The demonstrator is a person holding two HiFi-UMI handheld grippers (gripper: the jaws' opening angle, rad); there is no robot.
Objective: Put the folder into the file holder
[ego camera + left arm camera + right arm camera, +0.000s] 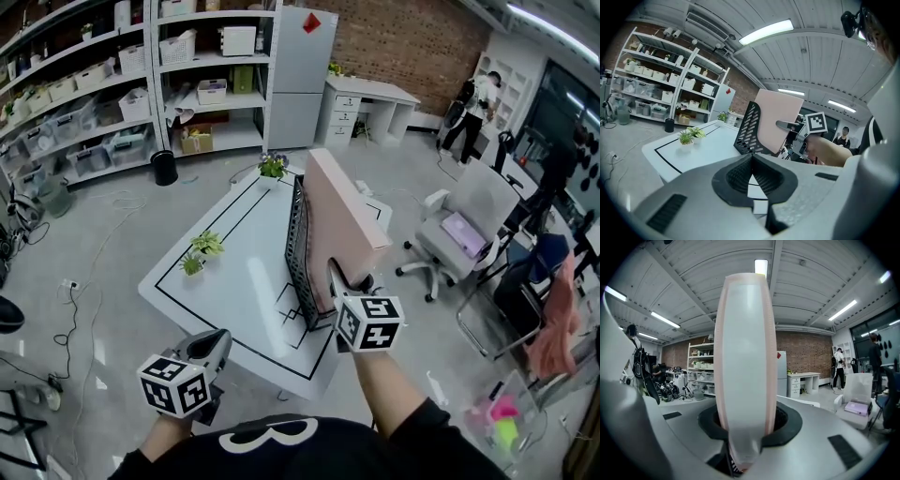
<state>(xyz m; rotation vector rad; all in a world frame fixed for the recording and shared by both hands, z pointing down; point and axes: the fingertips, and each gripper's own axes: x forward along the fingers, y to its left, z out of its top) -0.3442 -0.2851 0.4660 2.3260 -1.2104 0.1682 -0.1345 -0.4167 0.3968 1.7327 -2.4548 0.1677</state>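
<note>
Clamped on the upright pale-pink folder [343, 217] at 3 o'clock of the black mesh file holder [298, 242], the right gripper [339, 281] could snag and topple that holder, since the left gripper [212, 345], closed on nothing, braces nothing.

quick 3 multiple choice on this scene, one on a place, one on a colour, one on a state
1. In the head view, the pair of small potted plants stands:
A on the table, left of the file holder
B inside the file holder
C on top of the folder

2. The folder is:
A green
B pink
C black

3. The left gripper is:
A open around a plant
B shut on the folder
C shut and empty

Answers:
1 A, both pots sit on the white tabletop left of the black mesh.
2 B, its broad face shows pale pink.
3 C, its jaws meet with nothing between them.
</note>
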